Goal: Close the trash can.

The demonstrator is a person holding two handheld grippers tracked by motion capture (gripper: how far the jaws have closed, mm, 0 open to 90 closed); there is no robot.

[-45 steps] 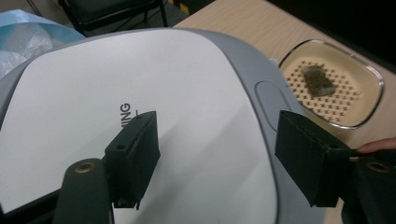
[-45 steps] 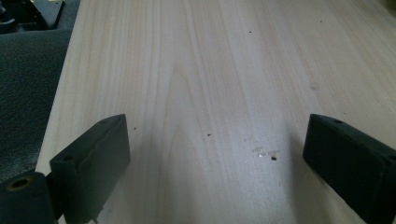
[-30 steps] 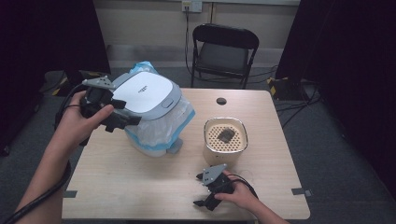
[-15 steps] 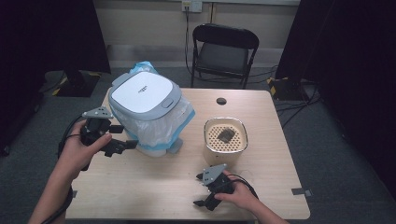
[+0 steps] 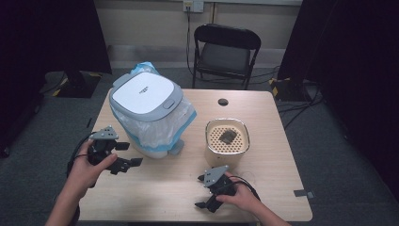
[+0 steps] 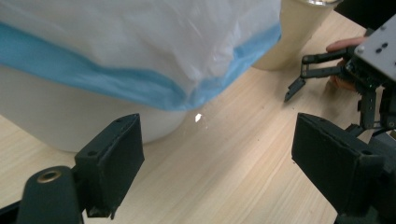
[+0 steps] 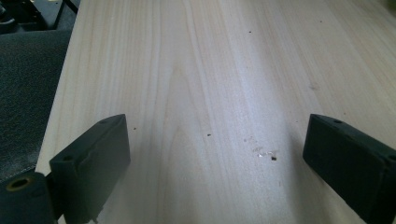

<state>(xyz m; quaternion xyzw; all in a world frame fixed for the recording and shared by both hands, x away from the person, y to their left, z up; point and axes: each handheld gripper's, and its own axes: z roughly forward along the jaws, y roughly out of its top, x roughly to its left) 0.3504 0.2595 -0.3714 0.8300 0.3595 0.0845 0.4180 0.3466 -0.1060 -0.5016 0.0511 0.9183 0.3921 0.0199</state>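
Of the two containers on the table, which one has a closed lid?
The large white bin with the blue-edged bag: a grey-rimmed lid covers it. The small beige container by it stands open-topped, showing a perforated insert.

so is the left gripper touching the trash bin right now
Apart. In the left gripper view the left gripper has its jaws spread wide over bare table, and the trash bin with its blue-edged liner bag sits beyond them across a visible strip of wood.

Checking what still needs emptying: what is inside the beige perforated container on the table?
One dark, flat item lies on the perforated insert of the beige container. Whatever sits below that insert is hidden.
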